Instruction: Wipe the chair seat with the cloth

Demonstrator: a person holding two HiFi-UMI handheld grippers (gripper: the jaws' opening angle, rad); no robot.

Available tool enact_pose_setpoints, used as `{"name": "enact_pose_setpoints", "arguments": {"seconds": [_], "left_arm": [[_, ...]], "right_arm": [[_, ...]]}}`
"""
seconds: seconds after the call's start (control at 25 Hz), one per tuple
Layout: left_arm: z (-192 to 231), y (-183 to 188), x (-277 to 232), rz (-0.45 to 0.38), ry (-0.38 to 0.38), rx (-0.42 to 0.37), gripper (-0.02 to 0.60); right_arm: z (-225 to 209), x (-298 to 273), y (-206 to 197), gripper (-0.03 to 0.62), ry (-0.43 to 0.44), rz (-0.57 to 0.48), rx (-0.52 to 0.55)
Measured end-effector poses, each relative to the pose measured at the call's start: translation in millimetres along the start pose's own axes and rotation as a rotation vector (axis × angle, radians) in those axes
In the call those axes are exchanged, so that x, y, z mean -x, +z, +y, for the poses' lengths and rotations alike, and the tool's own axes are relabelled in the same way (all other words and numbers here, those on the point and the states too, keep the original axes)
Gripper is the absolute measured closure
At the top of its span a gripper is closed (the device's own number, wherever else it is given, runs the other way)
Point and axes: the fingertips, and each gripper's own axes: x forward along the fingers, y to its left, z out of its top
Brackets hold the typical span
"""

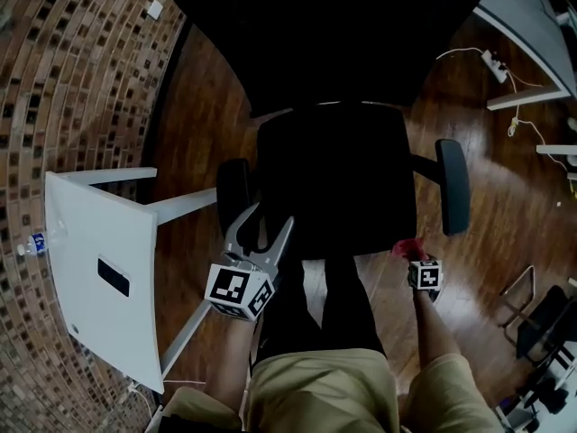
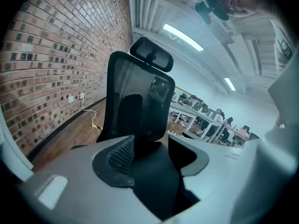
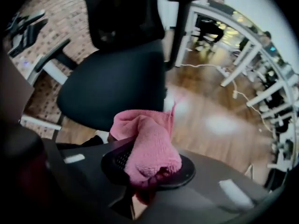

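Note:
A black office chair faces me, its seat (image 1: 338,179) in the middle of the head view and its mesh back (image 2: 140,101) upright in the left gripper view. My left gripper (image 1: 257,233) is open with nothing between its jaws, just off the seat's front-left corner. In the left gripper view, that gripper (image 2: 152,146) points at the chair back. My right gripper (image 1: 410,249) is shut on a pink cloth (image 3: 147,146) by the seat's front-right corner. The cloth bunches over the pads, and the seat (image 3: 117,92) lies just beyond it, with a gap between them.
Armrests stick out at the seat's right (image 1: 453,186) and left (image 1: 233,192). A white table (image 1: 104,278) stands on the left by the brick wall. A power strip with a cable (image 1: 494,64) lies on the wood floor at the far right, near desk legs. My knees are below.

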Motion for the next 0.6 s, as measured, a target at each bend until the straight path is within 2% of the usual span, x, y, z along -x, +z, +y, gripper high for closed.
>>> {"name": "enact_pose_setpoints", "arguments": {"seconds": [0.04, 0.12, 0.24, 0.36, 0.44, 0.6], "left_arm": [[-1, 0, -1, 0.002, -0.001, -0.005, 0.360], [-1, -1, 0, 0.009, 0.007, -0.010, 0.360], [-3, 2, 0, 0.006, 0.025, -0.007, 0.362], [-14, 19, 9, 0.001, 0.038, -0.004, 0.362], [-24, 37, 18, -0.017, 0.042, -0.009, 0.362], [-38, 102, 30, -0.147, 0.092, -0.061, 0.363]], "right_arm": [[-21, 6, 3, 0.528, -0.029, -0.022, -0.046], [-36, 12, 15, 0.529, -0.018, -0.080, -0.096], [-17, 18, 37, 0.528, 0.060, -0.150, -0.119], [38, 38, 52, 0.528, 0.189, -0.199, -0.128], [93, 69, 77, 0.528, 0.324, -0.273, -0.065], [176, 170, 200, 0.528, 0.551, -0.579, 0.088]]}}
